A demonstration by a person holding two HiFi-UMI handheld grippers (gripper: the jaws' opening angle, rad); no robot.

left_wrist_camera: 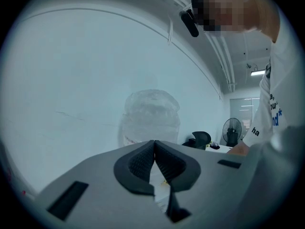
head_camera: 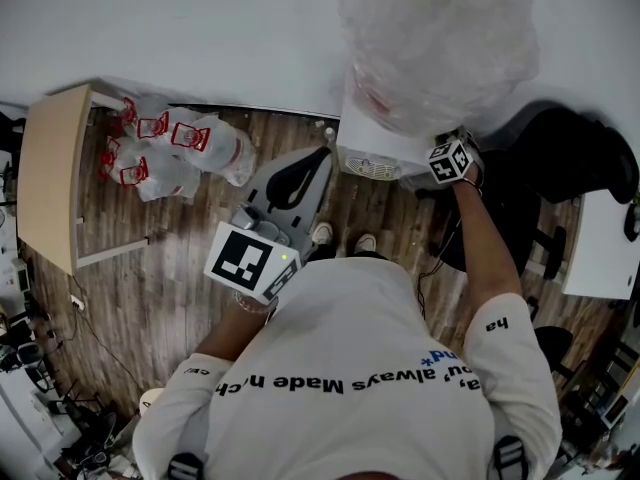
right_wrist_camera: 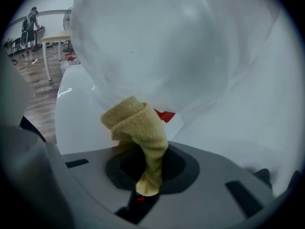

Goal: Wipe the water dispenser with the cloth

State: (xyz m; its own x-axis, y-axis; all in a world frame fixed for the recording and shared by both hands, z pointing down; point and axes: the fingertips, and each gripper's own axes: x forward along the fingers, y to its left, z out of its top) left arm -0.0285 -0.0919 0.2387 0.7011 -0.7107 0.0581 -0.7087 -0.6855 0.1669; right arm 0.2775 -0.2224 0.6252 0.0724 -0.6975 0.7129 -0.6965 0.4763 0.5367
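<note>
Head view: a white box-shaped water dispenser [head_camera: 372,158] carries a clear plastic-wrapped bottle [head_camera: 435,43]; the right gripper [head_camera: 452,160] sits at the bottle's base, the left gripper [head_camera: 312,168] just beside the dispenser

Left gripper view: jaws pressed together, nothing between

Right gripper view: jaws pinch a folded yellow terry cloth [right_wrist_camera: 138,125], its bunched end against the bottle

We see a brown wood-plank floor [head_camera: 170,298], with a light wooden table [head_camera: 50,168] at the left of the head view and crumpled white plastic bags with red print [head_camera: 175,148] lying just beside it. At the right a black office chair [head_camera: 575,158] stands near a white desk [head_camera: 600,253]. In the left gripper view we make out a black standing fan [left_wrist_camera: 232,130] in the background.
</note>
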